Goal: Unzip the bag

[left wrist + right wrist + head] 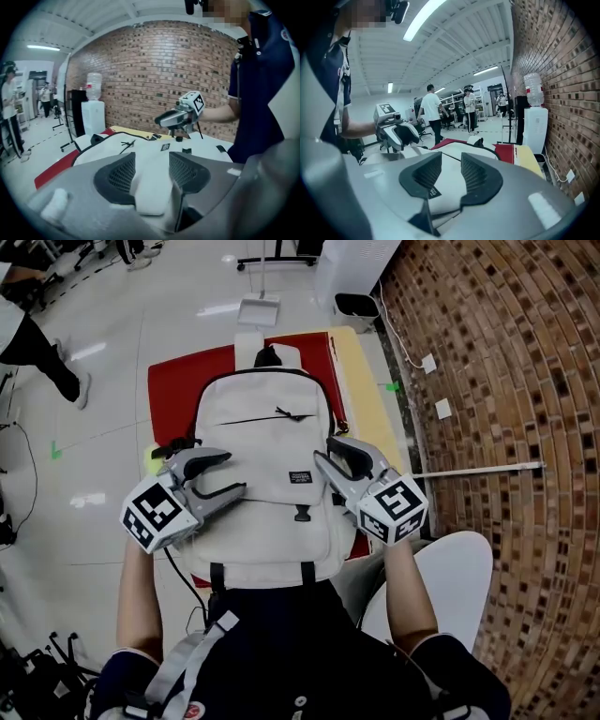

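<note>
White bag (262, 442) lies flat on red mat (173, 390) over yellowish table (358, 371). Brick wall (506, 381) at right, pale glossy floor (94, 446) at left. Bag's black label (300, 478) has print too small to read. L gripper (232, 472) has jaws apart at bag's left side, R gripper (325, 451) has jaws apart at its right. Neither clamps anything.

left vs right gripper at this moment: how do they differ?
The left gripper has its jaws spread wide; the right gripper shows a narrower gap. The left gripper sits at the backpack's left side with a fold of its white fabric between the jaws; the right gripper is at the right side with only the bag's surface below. Shared: both open, neither on the front-pocket zipper pull.
</note>
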`<state>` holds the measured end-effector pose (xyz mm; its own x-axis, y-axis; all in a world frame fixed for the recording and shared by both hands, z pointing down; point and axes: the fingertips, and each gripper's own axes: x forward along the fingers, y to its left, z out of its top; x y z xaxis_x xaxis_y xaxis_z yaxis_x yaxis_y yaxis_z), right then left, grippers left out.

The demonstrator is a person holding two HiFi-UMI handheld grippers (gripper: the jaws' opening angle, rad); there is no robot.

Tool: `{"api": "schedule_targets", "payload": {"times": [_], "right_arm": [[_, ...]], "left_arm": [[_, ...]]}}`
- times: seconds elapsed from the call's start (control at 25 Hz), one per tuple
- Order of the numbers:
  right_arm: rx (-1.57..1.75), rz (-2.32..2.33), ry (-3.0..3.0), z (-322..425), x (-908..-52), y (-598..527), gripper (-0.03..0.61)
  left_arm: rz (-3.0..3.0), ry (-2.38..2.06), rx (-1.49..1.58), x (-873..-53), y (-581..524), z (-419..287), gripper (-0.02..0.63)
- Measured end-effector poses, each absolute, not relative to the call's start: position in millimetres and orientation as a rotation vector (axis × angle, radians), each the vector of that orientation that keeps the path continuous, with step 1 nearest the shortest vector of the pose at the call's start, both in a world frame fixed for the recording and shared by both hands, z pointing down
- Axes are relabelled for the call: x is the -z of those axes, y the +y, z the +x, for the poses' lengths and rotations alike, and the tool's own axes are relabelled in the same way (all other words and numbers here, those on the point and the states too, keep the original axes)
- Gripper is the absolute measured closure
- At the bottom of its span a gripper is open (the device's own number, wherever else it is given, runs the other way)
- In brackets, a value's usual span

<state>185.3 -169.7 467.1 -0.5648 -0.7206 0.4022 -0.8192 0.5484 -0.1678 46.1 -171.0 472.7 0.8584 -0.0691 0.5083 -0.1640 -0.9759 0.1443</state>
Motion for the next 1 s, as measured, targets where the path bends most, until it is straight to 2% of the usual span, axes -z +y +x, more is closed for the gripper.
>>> {"api": "schedule_targets", "payload": {"times": [0.2,0.28,0.32,0.48,0.68,1.0], "right_arm": [[-0.502,1.257,-2.503,168,-464,-162,0.453],[-0.497,1.261,-2.507,164,-459,-161,0.453],[-0.489,1.265,-2.51,163,-456,-161,0.455],[-0.426,1.347,-2.512,169,-438,-164,0.493],[-0.361,1.55,-2.484,191,-416,-168,0.54],[-0.456,1.545,-2.391,201,-445,-157,0.541]], "left_arm": [[2.841,0.143,-1.17,-509,-131,38,0.373],[2.846,0.161,-1.256,-520,-130,38,0.394],[2.855,0.14,-1.245,-519,-134,39,0.467],[2.889,-0.073,-1.02,-488,-181,48,0.527],[2.867,-0.397,-0.919,-463,-267,53,0.553],[2.836,-0.632,-0.962,-471,-352,66,0.554]]}}
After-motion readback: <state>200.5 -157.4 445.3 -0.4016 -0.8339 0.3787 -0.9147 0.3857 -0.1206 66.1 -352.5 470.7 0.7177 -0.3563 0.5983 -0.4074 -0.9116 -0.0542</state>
